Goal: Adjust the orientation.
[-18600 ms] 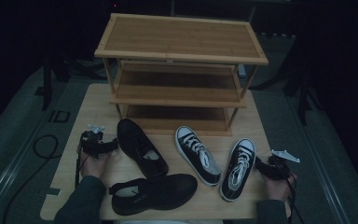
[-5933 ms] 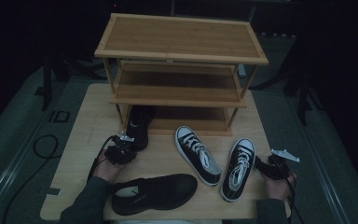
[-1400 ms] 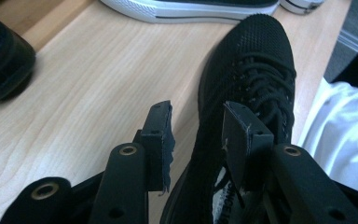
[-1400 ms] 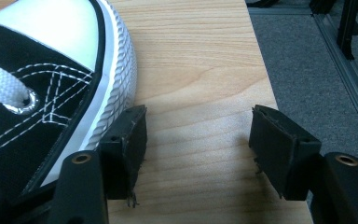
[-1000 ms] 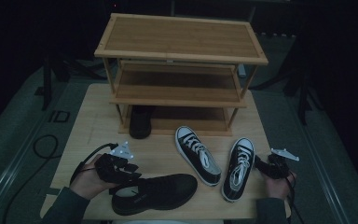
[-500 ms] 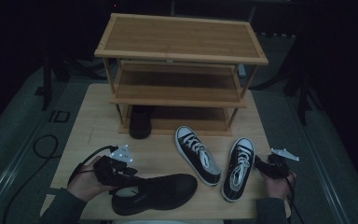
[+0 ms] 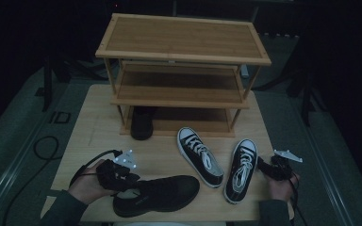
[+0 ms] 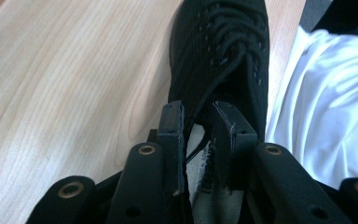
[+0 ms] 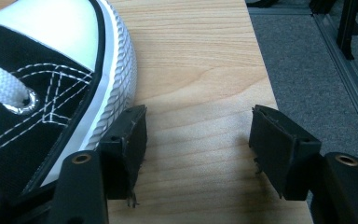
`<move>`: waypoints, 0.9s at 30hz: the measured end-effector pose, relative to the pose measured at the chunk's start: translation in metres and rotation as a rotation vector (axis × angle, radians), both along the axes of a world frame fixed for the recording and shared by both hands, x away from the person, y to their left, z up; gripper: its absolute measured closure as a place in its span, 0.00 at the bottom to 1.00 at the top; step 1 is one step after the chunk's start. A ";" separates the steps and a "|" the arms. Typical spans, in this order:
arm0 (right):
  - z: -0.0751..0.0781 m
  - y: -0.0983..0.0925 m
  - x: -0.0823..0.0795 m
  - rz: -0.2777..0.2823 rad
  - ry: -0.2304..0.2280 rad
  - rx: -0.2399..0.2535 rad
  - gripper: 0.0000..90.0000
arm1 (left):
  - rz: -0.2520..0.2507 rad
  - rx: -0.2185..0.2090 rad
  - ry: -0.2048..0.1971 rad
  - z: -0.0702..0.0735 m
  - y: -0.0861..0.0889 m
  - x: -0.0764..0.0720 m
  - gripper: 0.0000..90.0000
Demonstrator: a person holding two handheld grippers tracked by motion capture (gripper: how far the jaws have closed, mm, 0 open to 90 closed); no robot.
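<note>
– So, why does the left gripper (image 8: 200, 116) sit at the back of the black shoe (image 7: 162, 193)?

– I think the heel opening is the easiest place to take it. The shoe lies on its sole near the front edge of the table (image 7: 99, 122), with the toe to the right. The gripper comes from the heel side and looks along the shoe to the toe.

– Does it hold the shoe already?

– The jaws have just been closing and now stand narrow. Between them I see the white insole and a lace, so part of the shoe is inside. Whether the pads already press on it, I cannot tell.

– And why this shoe?

– Its partner (image 7: 141, 123) stands on the lowest shelf of the rack (image 7: 184, 40), at the left end, heel toward the person. So I judge this one goes beside it, to make the pair complete.

– What about the right gripper (image 9: 198, 126)?

– It waits. Its jaws are wide apart with only bare wood between them. It rests just beside the toe of the right sneaker (image 7: 240, 169), probably ready for its turn. The left sneaker (image 7: 202, 155) lies near, in front of the rack.

– Anything to watch?

– A grip on soft fabric can slip, so the shoe may hang down when lifted.
</note>
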State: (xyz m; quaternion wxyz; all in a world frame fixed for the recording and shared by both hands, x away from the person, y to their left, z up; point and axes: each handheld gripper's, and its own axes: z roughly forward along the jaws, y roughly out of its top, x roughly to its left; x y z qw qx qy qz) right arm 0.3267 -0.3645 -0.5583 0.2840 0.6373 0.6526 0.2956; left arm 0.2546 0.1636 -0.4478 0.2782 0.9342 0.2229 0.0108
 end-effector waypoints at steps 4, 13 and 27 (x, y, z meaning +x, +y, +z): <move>0.000 0.000 0.000 0.000 0.000 0.000 0.41 | -0.001 0.035 0.006 -0.004 -0.009 0.005 0.85; 0.000 0.000 0.000 0.000 0.000 0.000 0.41 | 0.025 0.056 0.002 -0.009 -0.019 0.015 0.95; 0.000 0.000 0.000 0.000 0.000 0.000 0.41 | 0.277 0.021 -0.005 -0.011 0.021 0.037 0.97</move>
